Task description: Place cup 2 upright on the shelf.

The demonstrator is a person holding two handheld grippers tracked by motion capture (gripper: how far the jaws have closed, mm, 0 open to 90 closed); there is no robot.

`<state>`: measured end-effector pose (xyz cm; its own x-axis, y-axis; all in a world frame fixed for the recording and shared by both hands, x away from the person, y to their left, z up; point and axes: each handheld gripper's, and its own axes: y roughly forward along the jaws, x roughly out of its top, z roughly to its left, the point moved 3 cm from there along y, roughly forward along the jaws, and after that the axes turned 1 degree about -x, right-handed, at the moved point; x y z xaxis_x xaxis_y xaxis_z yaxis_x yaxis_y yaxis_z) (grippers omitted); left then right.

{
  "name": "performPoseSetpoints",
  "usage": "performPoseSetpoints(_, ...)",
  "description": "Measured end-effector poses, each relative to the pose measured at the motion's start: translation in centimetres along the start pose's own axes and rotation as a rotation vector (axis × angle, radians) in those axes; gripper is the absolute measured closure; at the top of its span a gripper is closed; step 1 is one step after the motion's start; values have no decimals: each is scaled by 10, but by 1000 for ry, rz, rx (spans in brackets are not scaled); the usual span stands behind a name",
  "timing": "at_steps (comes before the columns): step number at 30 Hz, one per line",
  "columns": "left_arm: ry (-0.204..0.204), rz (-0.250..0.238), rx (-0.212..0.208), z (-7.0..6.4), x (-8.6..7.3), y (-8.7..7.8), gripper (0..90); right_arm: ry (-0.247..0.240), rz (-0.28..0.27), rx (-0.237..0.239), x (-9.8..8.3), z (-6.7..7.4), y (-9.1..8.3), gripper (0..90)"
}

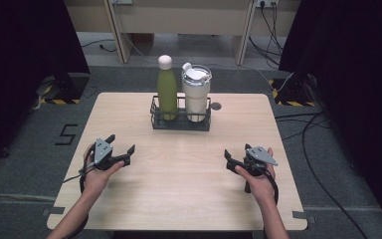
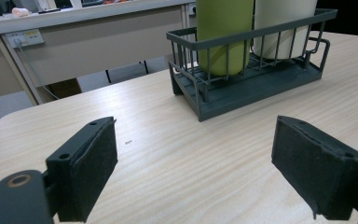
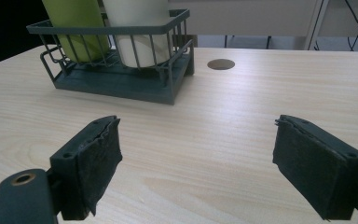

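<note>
Since both tongs sit open with nothing between the pads, the risk is all in the approach. Left gripper [image 1: 121, 143] and right gripper [image 1: 237, 151] hover low over the table [image 1: 179, 199], jaws apart, pads clear of everything.

Failure modes, as I read it:
- green bottle [image 1: 167, 92] and white tumbler [image 1: 196, 97] stand upright and side by side in the wire rack [image 1: 180, 124]; a jaw going for one probably clips the other, or catches the rack's top rail.
- both are tall and smooth, so a grip placed high or off-centre likely tips or slips.
- lifting at an angle could drag the rack along, since it looks light.

Geometry: the rack is at the far middle of the table, well apart from both tongs. It lies ahead and to the right of the left gripper, ahead and to the left of the right one. Bottle is nearer the left side, tumbler nearer the right.
</note>
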<state>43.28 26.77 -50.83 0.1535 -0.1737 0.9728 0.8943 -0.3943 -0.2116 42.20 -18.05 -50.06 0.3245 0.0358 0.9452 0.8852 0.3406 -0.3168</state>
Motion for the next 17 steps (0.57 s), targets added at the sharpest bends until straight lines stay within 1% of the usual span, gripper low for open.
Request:
performPoseSetpoints(3,-7,9,-4,-2,-5,-1,136,2,0,0,0,0,0,150)
performPoseSetpoints(9,-13,16,-9,-3,-9,-3,135,1,0,0,0,-1,-1,150)
performPoseSetpoints(11,-23,17,-8,-2,-10,-4,135,8,-3,-4,1,-3,-2,150)
performPoseSetpoints(12,-35,19,-9,-1,-11,-4,135,8,-3,-4,1,-3,-2,150)
performPoseSetpoints(14,-44,22,-10,-1,-12,-4,135,6,-5,-4,1,-3,-2,150)
performPoseSetpoints(17,-47,23,-10,-1,-13,-4,136,4,-6,-3,2,-3,-3,150)
